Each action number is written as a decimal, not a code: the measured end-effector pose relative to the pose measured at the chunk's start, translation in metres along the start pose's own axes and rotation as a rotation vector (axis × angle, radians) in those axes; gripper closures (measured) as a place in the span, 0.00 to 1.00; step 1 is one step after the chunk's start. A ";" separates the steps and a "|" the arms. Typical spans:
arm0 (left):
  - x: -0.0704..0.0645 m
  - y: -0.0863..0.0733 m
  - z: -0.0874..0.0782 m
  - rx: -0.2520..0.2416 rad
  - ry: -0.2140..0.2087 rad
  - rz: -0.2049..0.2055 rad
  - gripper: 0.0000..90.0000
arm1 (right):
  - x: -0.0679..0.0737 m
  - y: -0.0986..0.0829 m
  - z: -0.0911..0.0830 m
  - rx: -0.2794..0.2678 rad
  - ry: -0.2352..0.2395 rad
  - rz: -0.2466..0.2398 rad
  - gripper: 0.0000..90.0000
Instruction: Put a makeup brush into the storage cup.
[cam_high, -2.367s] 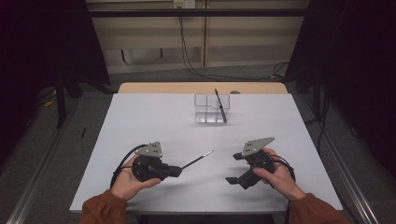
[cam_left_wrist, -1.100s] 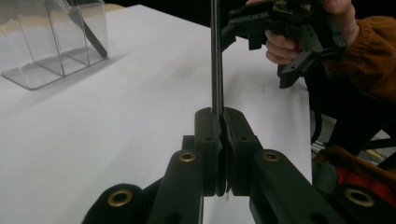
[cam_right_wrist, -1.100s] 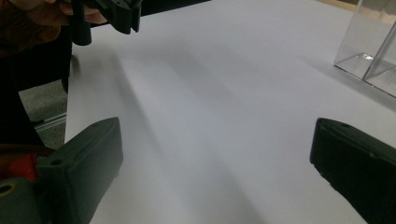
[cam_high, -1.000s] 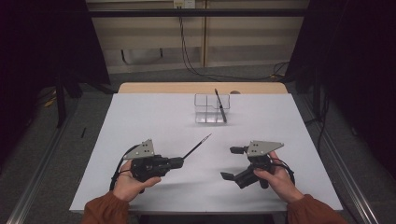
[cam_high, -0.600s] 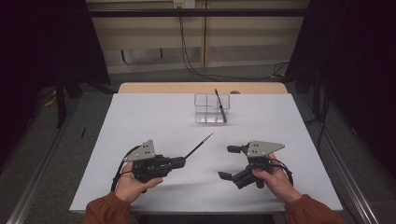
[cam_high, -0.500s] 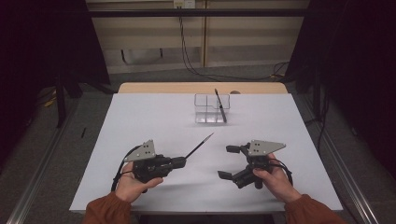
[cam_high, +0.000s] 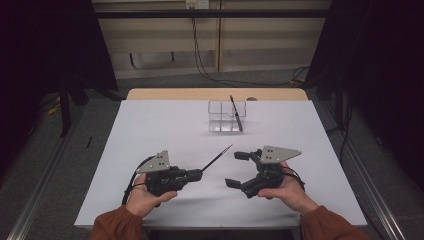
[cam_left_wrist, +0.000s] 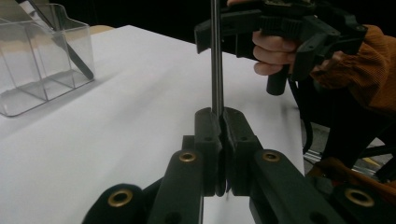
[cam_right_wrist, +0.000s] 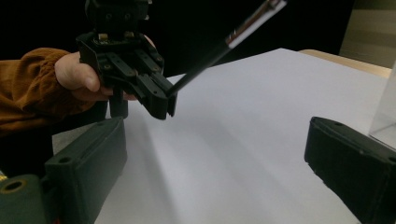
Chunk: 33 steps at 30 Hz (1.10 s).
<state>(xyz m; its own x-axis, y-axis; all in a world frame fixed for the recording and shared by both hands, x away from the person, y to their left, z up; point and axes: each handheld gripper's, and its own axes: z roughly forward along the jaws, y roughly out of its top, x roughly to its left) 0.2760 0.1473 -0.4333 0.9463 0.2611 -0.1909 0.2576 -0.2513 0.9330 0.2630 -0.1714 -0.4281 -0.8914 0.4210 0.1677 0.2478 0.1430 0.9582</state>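
Note:
My left gripper (cam_high: 198, 174) is shut on a thin dark pen (cam_high: 217, 158), which sticks out up and to the right above the white table (cam_high: 165, 130). In the left gripper view the pen (cam_left_wrist: 215, 56) rises straight from the closed jaws. My right gripper (cam_high: 238, 169) is open, jaws wide apart, facing left toward the pen's tip. In the right gripper view the left gripper (cam_right_wrist: 163, 103) and its pen (cam_right_wrist: 224, 44) appear ahead between my spread jaws. A clear plastic organizer (cam_high: 226, 116) at the back centre holds another dark pen (cam_high: 235, 113) leaning in it.
The organizer (cam_left_wrist: 37, 56) stands off to the left in the left gripper view. A wooden strip (cam_high: 215, 94) runs along the table's far edge. Dark curtains and floor cables lie beyond. A metal rail (cam_high: 45, 185) runs beside the table's left side.
The left gripper has tilted the pen up and to the right. The right gripper has shifted left toward the pen, and its jaws have spread wider.

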 end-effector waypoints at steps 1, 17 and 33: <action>0.000 0.000 0.000 0.000 -0.003 -0.003 0.95 | -0.001 0.001 0.002 -0.002 -0.006 0.001 0.08; -0.001 -0.003 0.005 0.019 -0.015 0.008 0.95 | -0.006 0.009 0.016 -0.034 0.032 0.005 0.45; -0.002 -0.008 0.011 0.053 -0.031 0.007 0.95 | -0.009 0.010 0.018 -0.045 0.104 0.077 0.80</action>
<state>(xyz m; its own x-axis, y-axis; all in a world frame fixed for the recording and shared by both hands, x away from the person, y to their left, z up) 0.2746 0.1388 -0.4433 0.9535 0.2306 -0.1943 0.2599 -0.3021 0.9172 0.2803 -0.1578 -0.4247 -0.9055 0.3334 0.2626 0.3021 0.0720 0.9505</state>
